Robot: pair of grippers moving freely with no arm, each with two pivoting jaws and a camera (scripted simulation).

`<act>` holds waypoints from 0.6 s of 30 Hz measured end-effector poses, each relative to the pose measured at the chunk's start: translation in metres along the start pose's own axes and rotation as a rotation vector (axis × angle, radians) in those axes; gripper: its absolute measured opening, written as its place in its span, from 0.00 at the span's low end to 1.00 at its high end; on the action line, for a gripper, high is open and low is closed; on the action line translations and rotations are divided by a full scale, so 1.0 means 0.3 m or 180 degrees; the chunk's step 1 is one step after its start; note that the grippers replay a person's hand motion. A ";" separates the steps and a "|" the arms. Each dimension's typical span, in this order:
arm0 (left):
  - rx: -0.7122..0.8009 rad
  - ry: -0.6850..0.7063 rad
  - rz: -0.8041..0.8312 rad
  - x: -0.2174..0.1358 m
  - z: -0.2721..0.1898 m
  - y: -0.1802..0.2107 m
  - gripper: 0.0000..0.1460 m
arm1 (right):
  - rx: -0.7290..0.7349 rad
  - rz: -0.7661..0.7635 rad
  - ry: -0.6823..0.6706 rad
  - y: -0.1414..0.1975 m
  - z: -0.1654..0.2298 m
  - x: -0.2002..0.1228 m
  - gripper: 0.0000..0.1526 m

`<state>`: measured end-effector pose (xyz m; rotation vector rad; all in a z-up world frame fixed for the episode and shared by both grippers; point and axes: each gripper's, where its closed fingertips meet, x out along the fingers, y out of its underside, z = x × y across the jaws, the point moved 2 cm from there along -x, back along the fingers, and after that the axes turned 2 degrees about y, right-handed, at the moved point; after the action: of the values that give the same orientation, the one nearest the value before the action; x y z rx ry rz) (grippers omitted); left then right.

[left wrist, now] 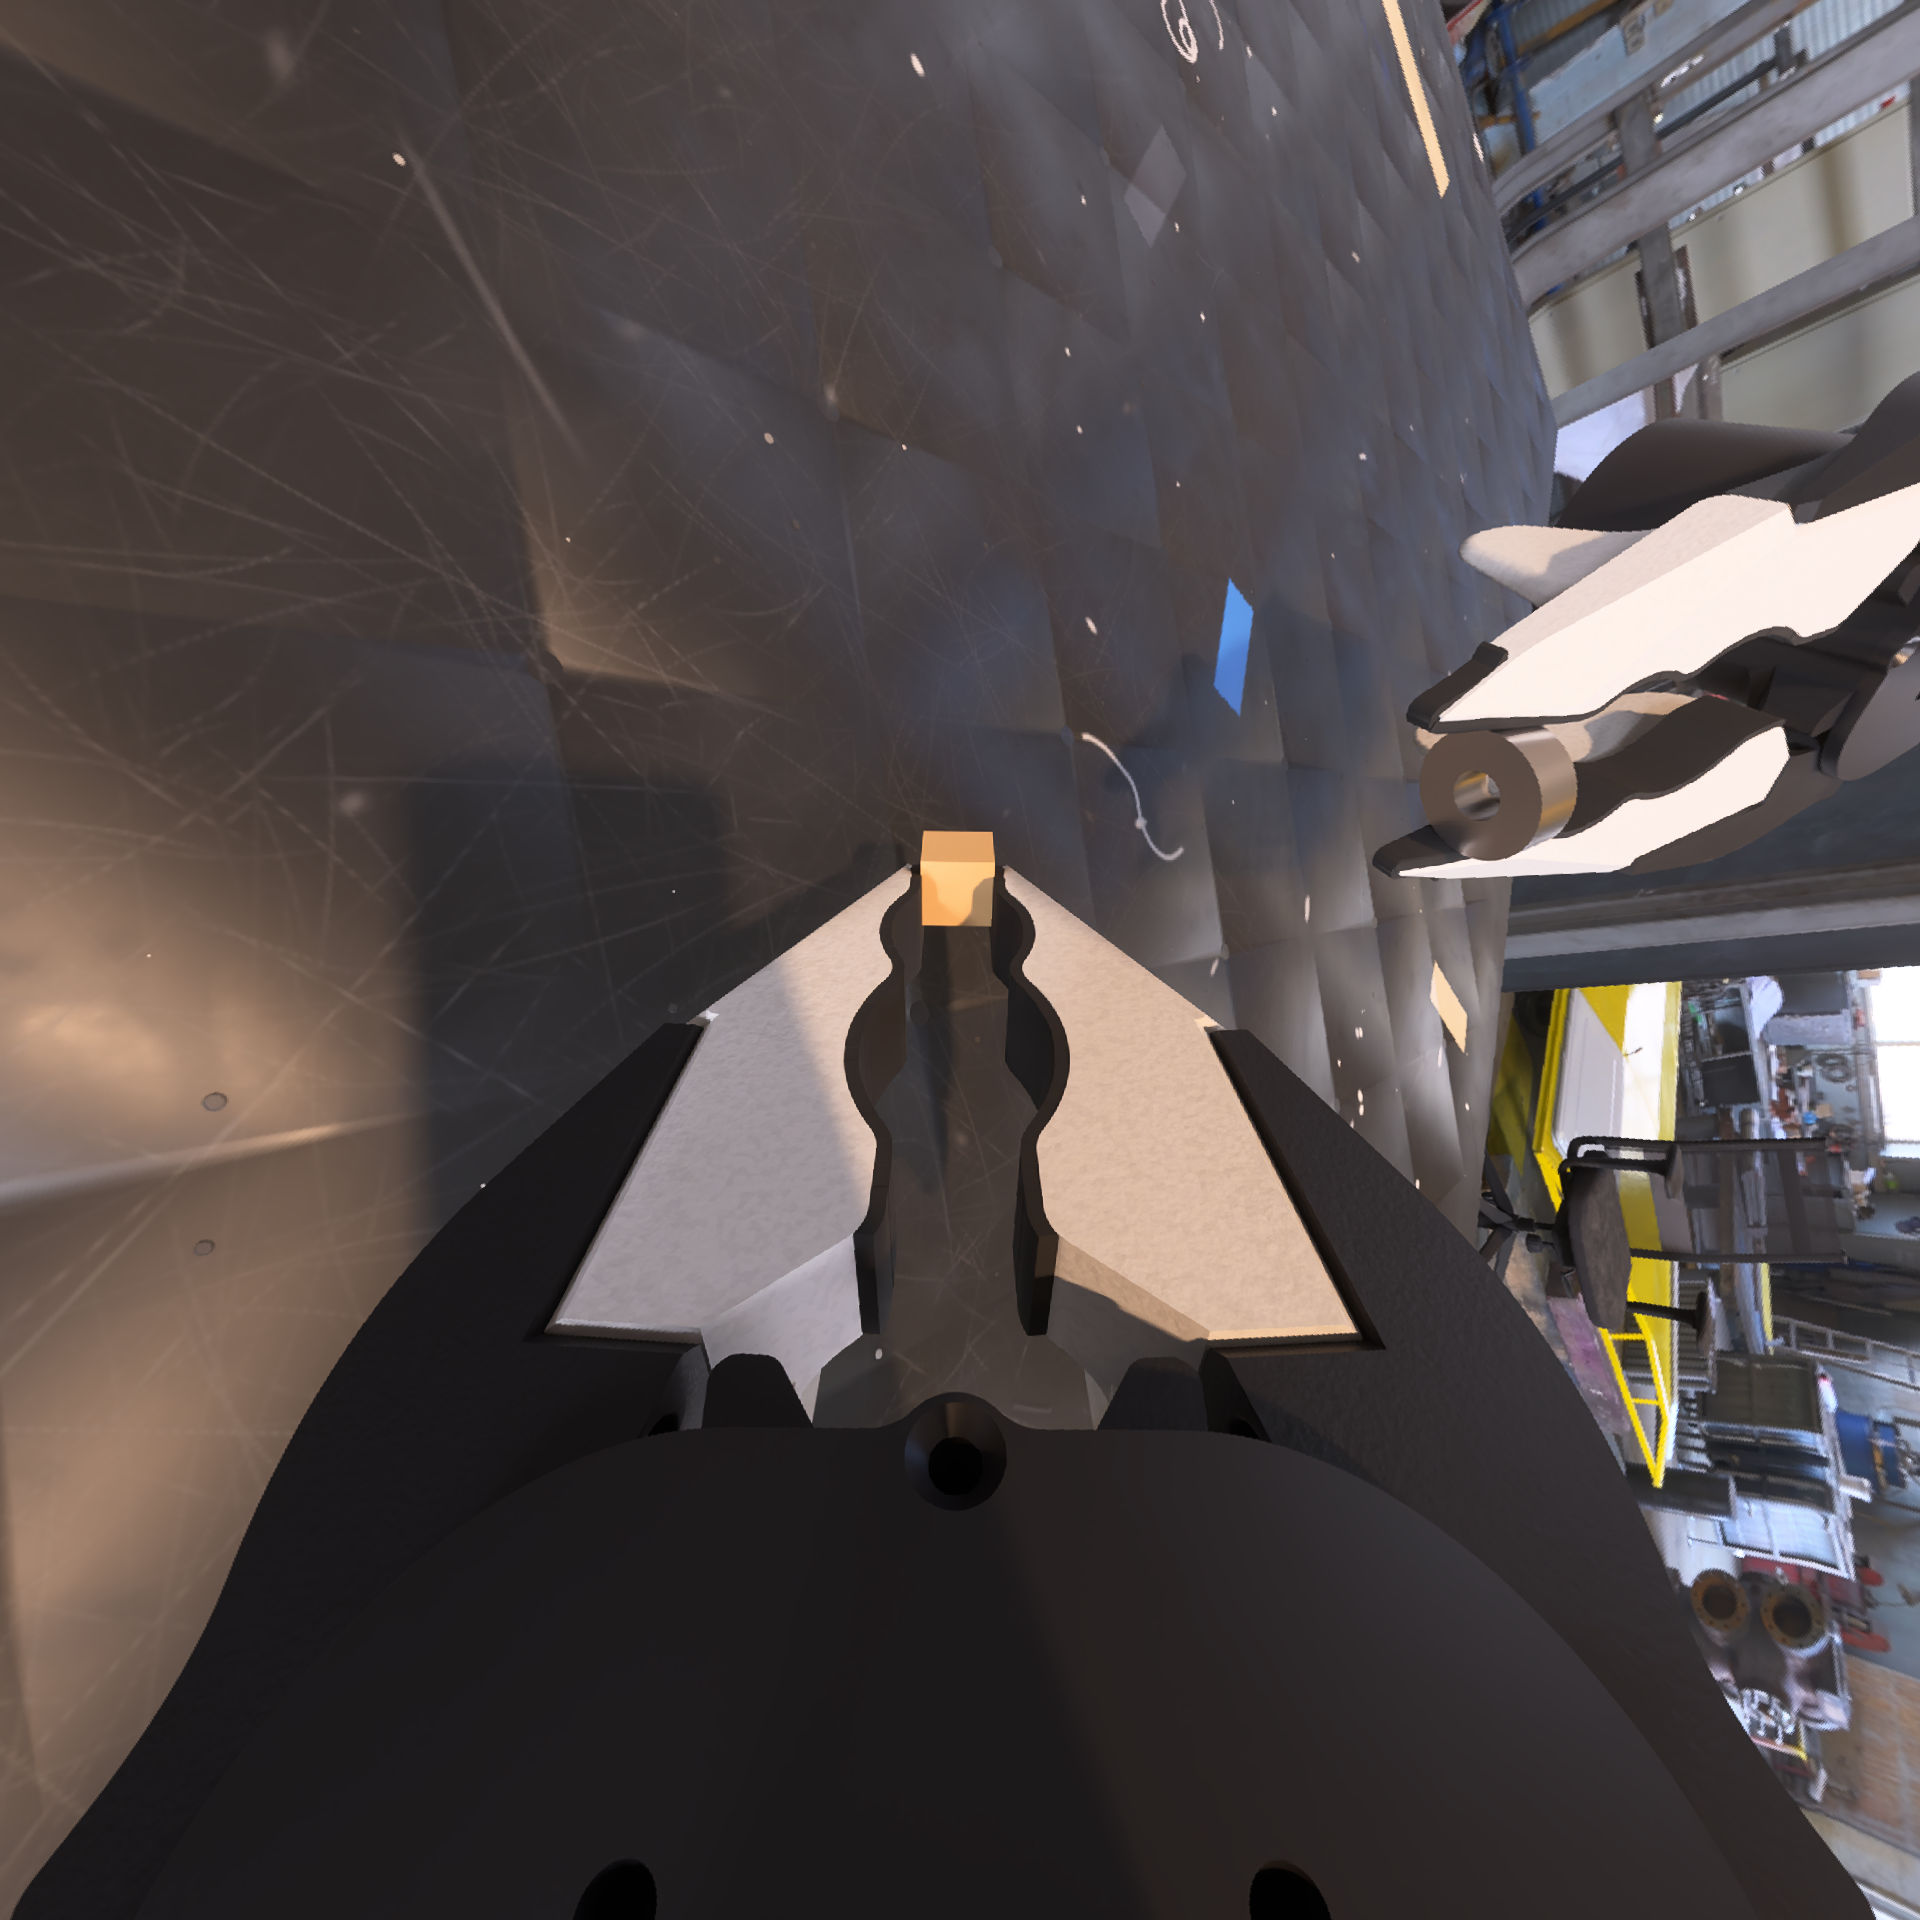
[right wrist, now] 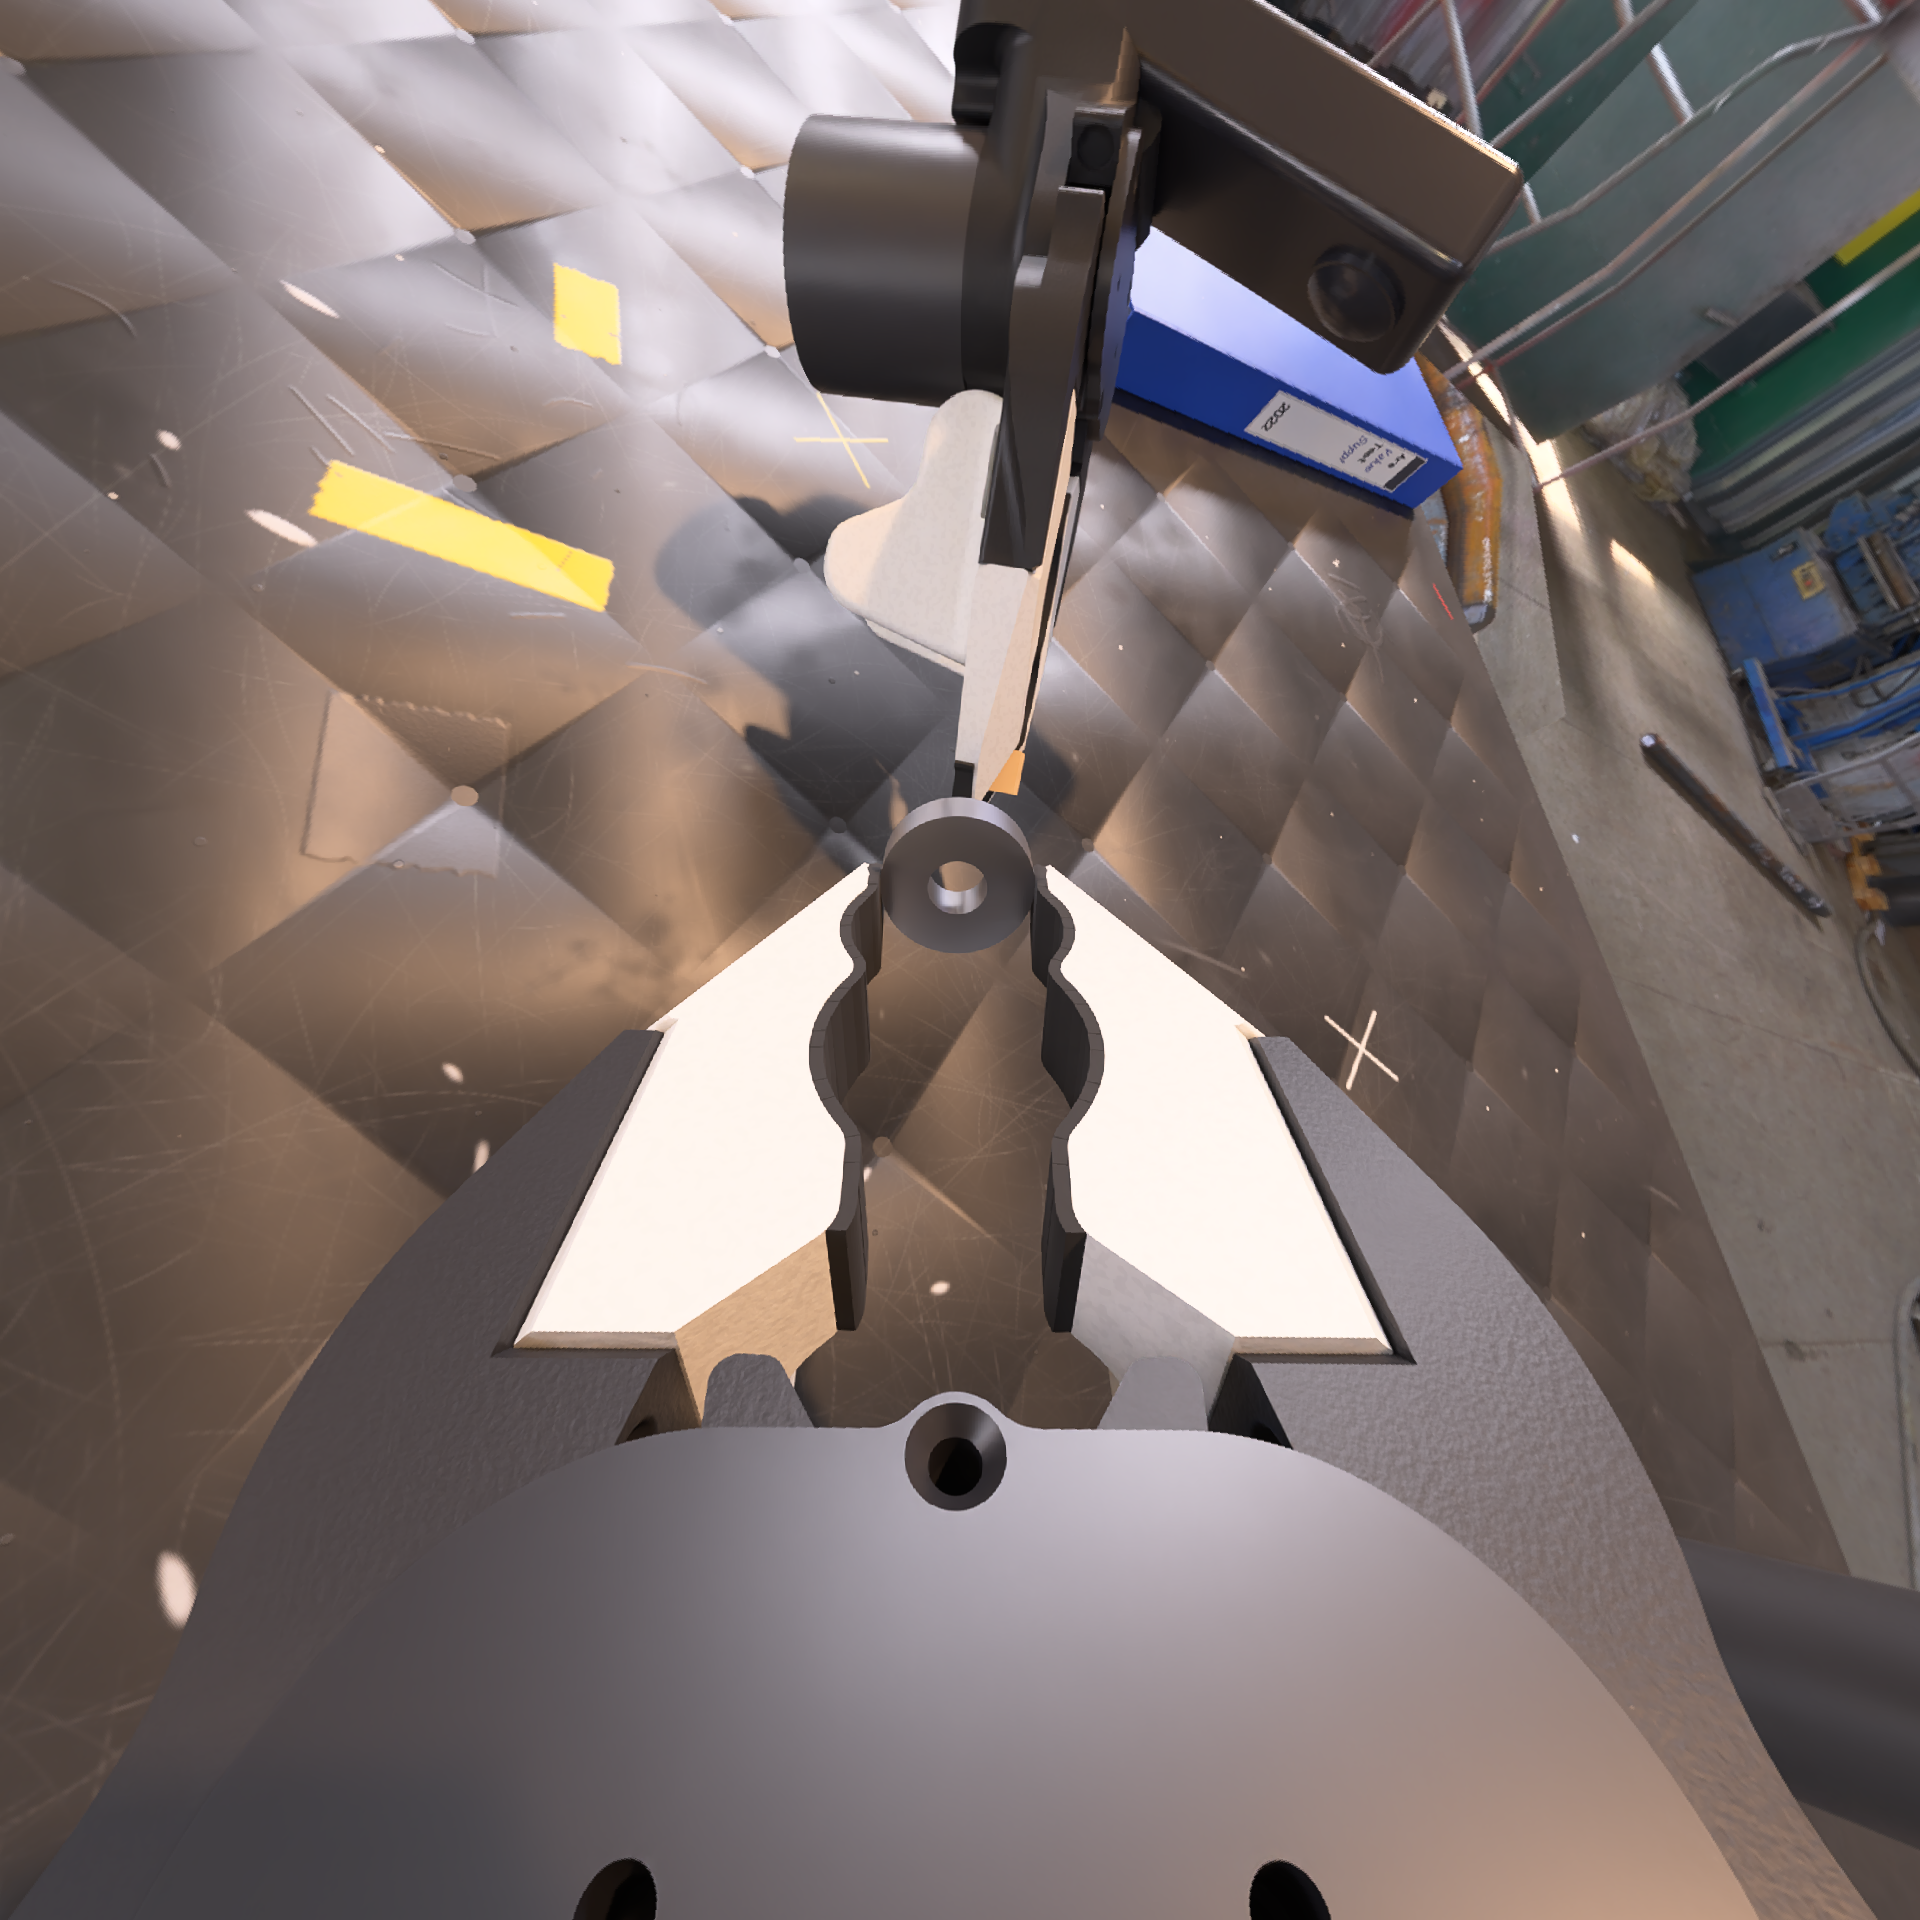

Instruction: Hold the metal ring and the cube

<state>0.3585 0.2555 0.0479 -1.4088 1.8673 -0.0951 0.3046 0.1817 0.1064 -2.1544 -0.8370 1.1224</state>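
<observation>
My left gripper [left wrist: 957, 883] is shut on a small orange cube [left wrist: 957, 878], pinched between its fingertips above the scratched metal table [left wrist: 520, 520]. My right gripper [right wrist: 957, 894] is shut on a grey metal ring [right wrist: 957, 891], held at its fingertips with the hole facing the camera. In the left wrist view the right gripper [left wrist: 1429, 790] shows at the right edge, holding the ring [left wrist: 1491, 795]. In the right wrist view the left gripper [right wrist: 992, 779] hangs just beyond the ring, and a sliver of the cube [right wrist: 1008, 774] shows at its tips.
A blue binder [right wrist: 1278, 416] lies on the table [right wrist: 312, 935] behind the left gripper. Yellow tape patches [right wrist: 457, 535] and a blue patch [left wrist: 1234, 644] mark the surface. The table's edge [right wrist: 1538, 831] runs on the right, with workshop floor beyond.
</observation>
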 end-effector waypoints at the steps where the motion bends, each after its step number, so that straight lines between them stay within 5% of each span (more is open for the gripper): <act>1: -0.0006 0.0005 0.0000 0.000 0.001 0.001 0.08 | 0.0012 0.0021 0.0005 0.000 -0.001 0.001 0.18; 18: -0.0006 0.0047 -0.0012 -0.004 -0.005 0.009 0.08 | 0.0045 0.0527 0.0172 -0.013 -0.009 0.016 0.18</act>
<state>0.3556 0.2569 0.0483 -1.4167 1.8773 -0.1058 0.3080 0.1873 0.1082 -2.2653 -0.6342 1.1407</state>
